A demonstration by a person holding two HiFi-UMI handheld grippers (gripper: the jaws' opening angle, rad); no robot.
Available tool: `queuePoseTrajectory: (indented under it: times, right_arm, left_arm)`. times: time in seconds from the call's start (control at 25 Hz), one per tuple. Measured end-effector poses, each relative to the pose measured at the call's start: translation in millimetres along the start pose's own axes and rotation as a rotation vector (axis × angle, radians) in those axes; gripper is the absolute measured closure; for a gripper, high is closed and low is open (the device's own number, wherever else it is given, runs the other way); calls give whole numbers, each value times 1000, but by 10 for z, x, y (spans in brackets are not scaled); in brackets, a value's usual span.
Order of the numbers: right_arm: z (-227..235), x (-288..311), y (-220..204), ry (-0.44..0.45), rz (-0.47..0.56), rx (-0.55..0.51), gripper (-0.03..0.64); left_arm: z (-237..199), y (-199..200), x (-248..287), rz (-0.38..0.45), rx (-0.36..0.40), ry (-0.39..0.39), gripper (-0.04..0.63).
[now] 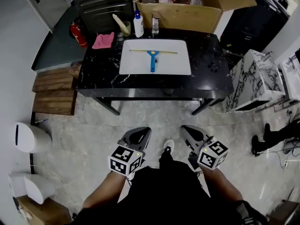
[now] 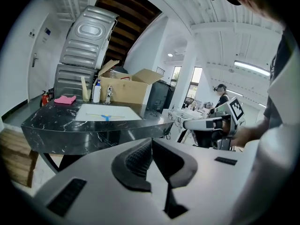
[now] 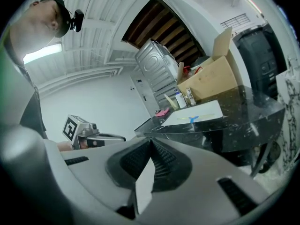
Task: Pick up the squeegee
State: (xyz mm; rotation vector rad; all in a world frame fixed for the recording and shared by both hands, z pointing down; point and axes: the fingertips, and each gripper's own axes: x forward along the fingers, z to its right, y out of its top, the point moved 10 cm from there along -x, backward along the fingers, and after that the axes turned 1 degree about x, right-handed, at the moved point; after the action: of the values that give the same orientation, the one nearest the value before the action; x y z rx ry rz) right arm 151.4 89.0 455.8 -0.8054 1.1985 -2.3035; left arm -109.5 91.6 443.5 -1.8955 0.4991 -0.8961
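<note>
Black marble forms the tabletop (image 1: 206, 69), and the white sink (image 1: 180, 64) set into it is your reference for everything else. The squeegee (image 1: 153, 56) lies flat inside the sink, near its middle. Its pale blade runs across the sink and its blue handle points out towards the sink's near edge, the edge closest to you. That lie probably suits you, because the handle is the part that meets you first.

Your left tongs (image 1: 142, 132) and right tongs (image 1: 187, 128) are well short of the sink, out over the stone floor (image 1: 70, 125) on its near side. You hold them low in front of your body, side by side, aimed towards the sink. Both are pressed together with nothing between them. I judge this to be a carrying pose for the approach, so one pair must spread before it can take the handle.

Behind the sink's far edge stand a tap (image 1: 155, 25), a white bottle (image 1: 138, 24) with a blue cap, and a cup (image 1: 125, 27) with a pale tool in it. A pink cloth (image 1: 103, 40) lies off the sink's far left corner. An open cardboard box (image 1: 187, 8) sits farther back beyond the tap. These likely stay at the back to leave the sink free.

The count is one squeegee, two tongs, one tap, one bottle, one cup, one cloth and one box.
</note>
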Motion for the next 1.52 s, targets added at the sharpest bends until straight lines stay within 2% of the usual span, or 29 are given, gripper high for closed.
queuePoseTrajectory:
  times: [0.16, 0.28, 0.44, 0.56, 0.84, 1.28, 1.52]
  right_arm:
    - [157, 83, 126, 31, 18, 28, 607]
    - [265, 137, 238, 46, 17, 21, 607]
    - [443, 198, 407, 74, 19, 5, 607]
    - [562, 233, 531, 96, 20, -10, 607]
    - [803, 327, 747, 141, 23, -35, 607]
    - [988, 421, 773, 179, 28, -17, 607]
    - [1005, 506, 830, 174, 49, -18, 607]
  left_arm:
    - [-9, 151, 161, 8, 29, 9, 577]
    - [10, 292, 270, 13, 73, 17, 577]
    - [-5, 461, 416, 21, 88, 41, 577]
    - [-12, 565, 511, 32, 80, 56, 577]
    - [-110, 651, 687, 54, -9, 101, 577]
    - [-73, 775, 715, 61, 26, 160, 577]
    - [-190, 801, 738, 58, 24, 162, 577]
